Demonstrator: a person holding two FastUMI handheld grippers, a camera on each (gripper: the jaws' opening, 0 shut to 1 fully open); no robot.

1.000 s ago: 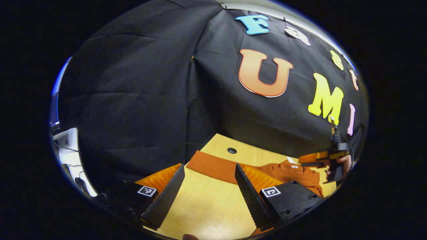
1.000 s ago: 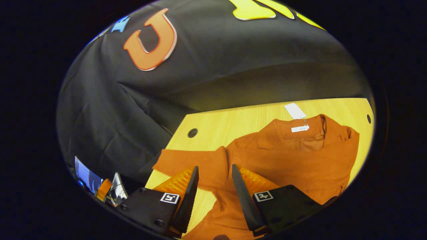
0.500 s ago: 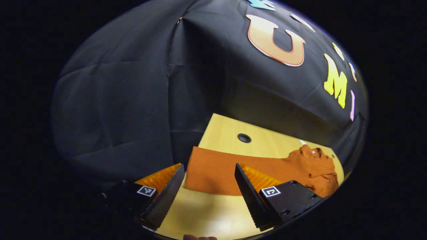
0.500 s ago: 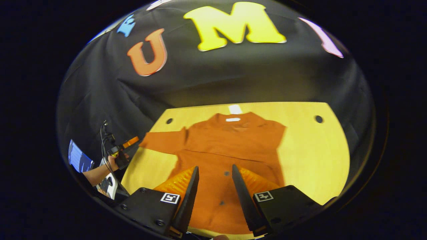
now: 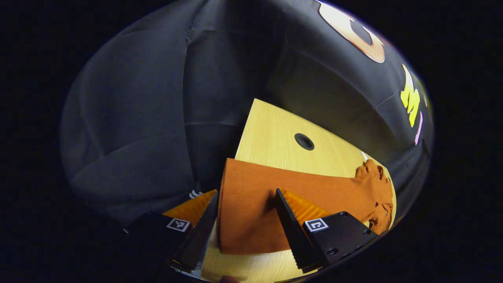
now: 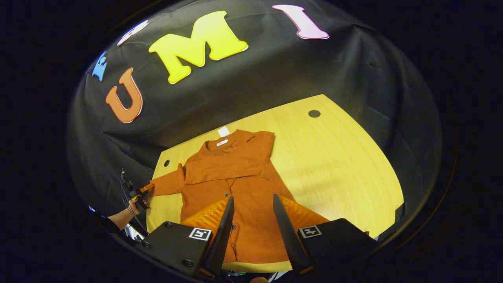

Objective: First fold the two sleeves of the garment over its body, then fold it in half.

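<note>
An orange button-front garment lies flat on the wooden table, collar toward the wall. One sleeve is folded across its chest. The other sleeve stretches out toward the table's left edge. In the left gripper view, that sleeve's cuff end lies between the open fingers of my left gripper, which stand on either side of it, low over the table. A hand holds the same gripper at the cuff. My right gripper hovers open above the garment's lower front, holding nothing.
A white tag lies on the table behind the collar. Round cable holes sit near the table's back corners. The table's left edge runs close beside the cuff, with the black cloth wall right behind it.
My left gripper has closed in on the sleeve cuff, which now lies between its fingers. My right gripper has pulled back and up from the garment, so the whole garment shows.
</note>
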